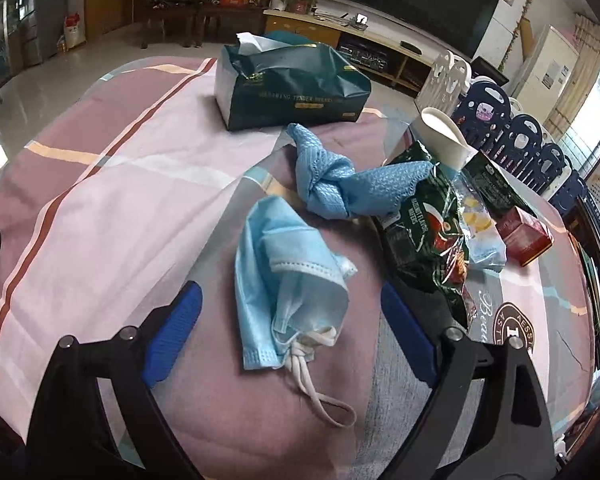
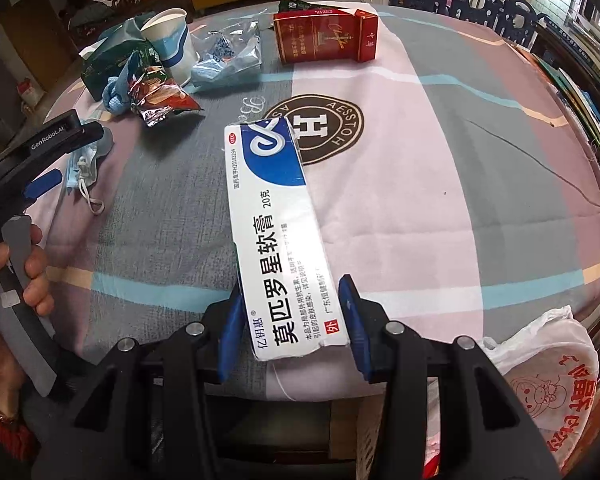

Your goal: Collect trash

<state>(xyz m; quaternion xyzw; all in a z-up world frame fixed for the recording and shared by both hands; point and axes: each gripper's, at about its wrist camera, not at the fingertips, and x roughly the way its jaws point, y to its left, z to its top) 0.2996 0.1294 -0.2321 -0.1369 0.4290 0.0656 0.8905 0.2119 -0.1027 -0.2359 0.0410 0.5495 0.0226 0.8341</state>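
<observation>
**Ointment box gripped, face mask between spread jaws**

The right gripper has its blue pads pressed on the near end of a long white-and-blue ointment box, which slants away from the near edge of the table toward the round brown logo printed on the checked cloth. A white plastic bag hangs just past the table's near right corner.

The left gripper stands wide, its jaws either side of a crumpled blue face mask and not touching it; the mask lies on the cloth with its white ear loops trailing toward the camera. The right wrist view shows a hand on this gripper's handle at the table's left edge.

Beyond the mask lie a knotted blue cloth, a green snack wrapper, a tipped white paper cup and a red carton. A dark green tissue box sits near the far edge.
</observation>
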